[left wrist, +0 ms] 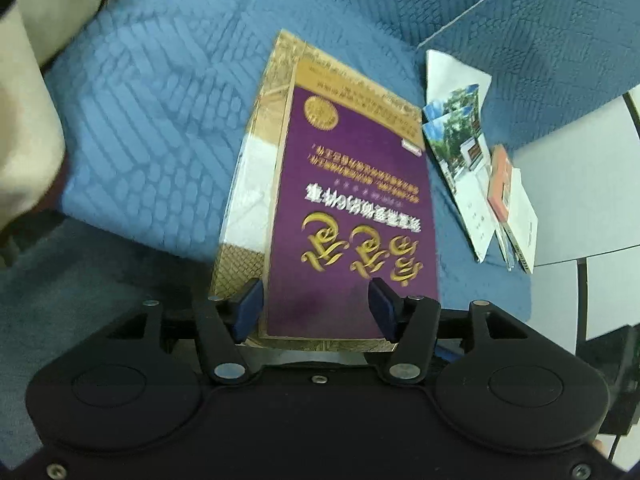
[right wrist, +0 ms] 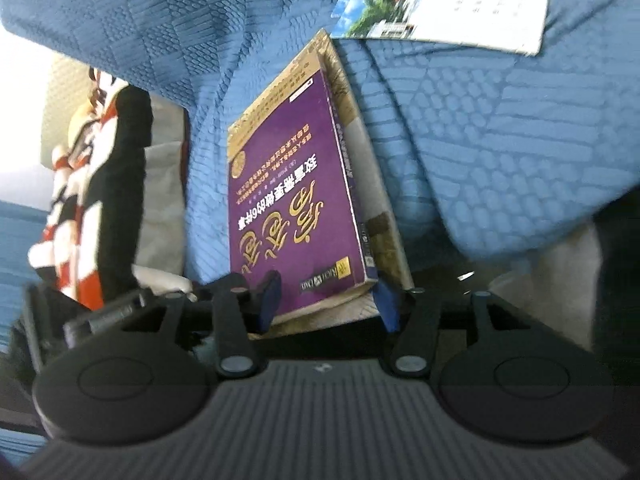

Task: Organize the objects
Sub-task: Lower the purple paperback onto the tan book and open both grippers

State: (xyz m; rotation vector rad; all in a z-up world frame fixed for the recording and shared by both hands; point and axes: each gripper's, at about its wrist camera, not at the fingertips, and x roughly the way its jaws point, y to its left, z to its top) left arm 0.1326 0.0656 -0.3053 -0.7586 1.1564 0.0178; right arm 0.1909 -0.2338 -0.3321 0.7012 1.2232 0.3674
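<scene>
A thick purple-and-gold book (left wrist: 344, 200) lies on blue quilted fabric (left wrist: 152, 120). My left gripper (left wrist: 316, 308) has its blue pads either side of the book's near edge, jaws wide. In the right wrist view the same book (right wrist: 296, 200) stands tilted between the pads of my right gripper (right wrist: 328, 300), whose right pad (right wrist: 386, 304) touches the spine corner. Both grippers appear to be gripping the book's near end.
Several thin booklets with tree photos (left wrist: 460, 136) and a small orange-covered book (left wrist: 502, 184) lie right of the purple book. The booklets show at the top of the right wrist view (right wrist: 440, 0). A red, white and black cloth (right wrist: 92, 184) hangs at left. White floor (left wrist: 580, 200) lies right.
</scene>
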